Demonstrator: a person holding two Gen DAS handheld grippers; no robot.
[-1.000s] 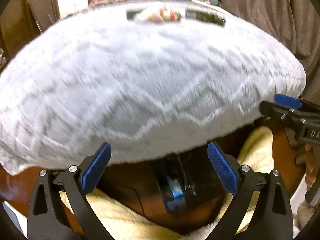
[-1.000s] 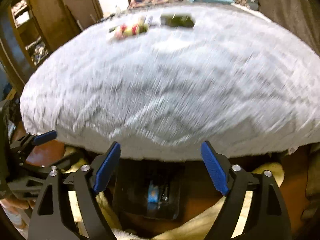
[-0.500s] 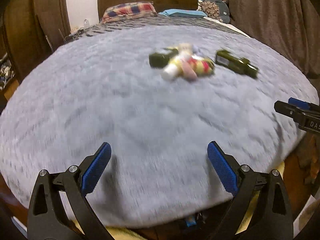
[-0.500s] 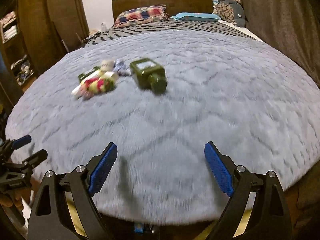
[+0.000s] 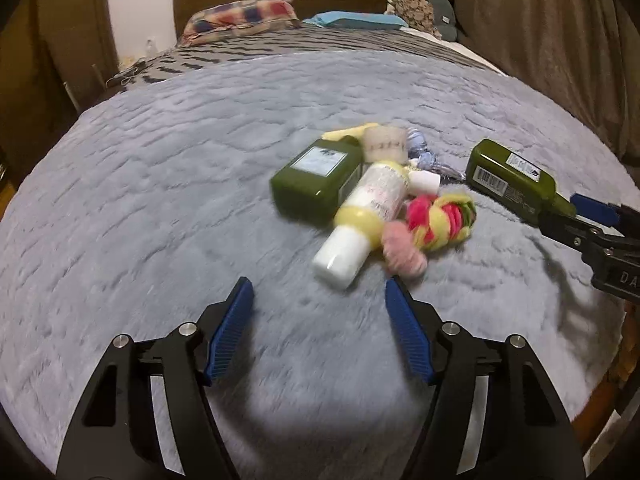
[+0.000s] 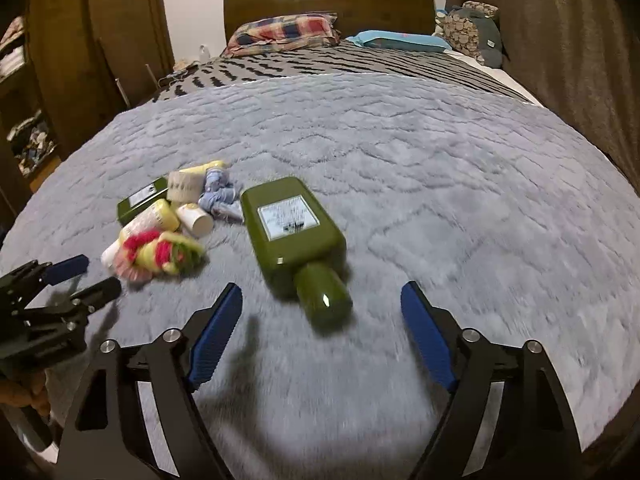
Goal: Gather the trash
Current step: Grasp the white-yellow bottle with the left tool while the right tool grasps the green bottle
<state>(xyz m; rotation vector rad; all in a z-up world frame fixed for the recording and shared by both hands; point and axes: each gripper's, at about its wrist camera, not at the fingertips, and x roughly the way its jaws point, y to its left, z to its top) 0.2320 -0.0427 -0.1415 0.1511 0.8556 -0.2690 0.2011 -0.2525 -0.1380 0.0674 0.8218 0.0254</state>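
On the grey blanket [image 5: 160, 184] the trash lies in a loose pile, and places below are given from the pile's white-and-yellow bottle [image 5: 360, 216].

Left of the bottle, touching it, is a green flask [image 5: 316, 178] lying label up. Behind the bottle stands a small white cup [image 5: 384, 145] with a yellow scrap [image 5: 346, 132] beside it, and a blue-white wrapper [image 5: 420, 150] just right of the cup. Against the bottle's right side sit a small white cap [image 5: 424, 182] and a crumpled pink, yellow and green bundle [image 5: 436, 224]. Further right, apart from the pile, lies a second green flask [image 6: 294, 232], its round cap pointing toward the near edge of the blanket.

The left gripper [image 5: 320, 300] hangs over the blanket just in front of the bottle's white end, jaws spread wide and holding nothing. The right gripper [image 6: 322, 304] sits in front of the second flask, jaws likewise spread, the flask's cap lying between the fingertips without touching them.
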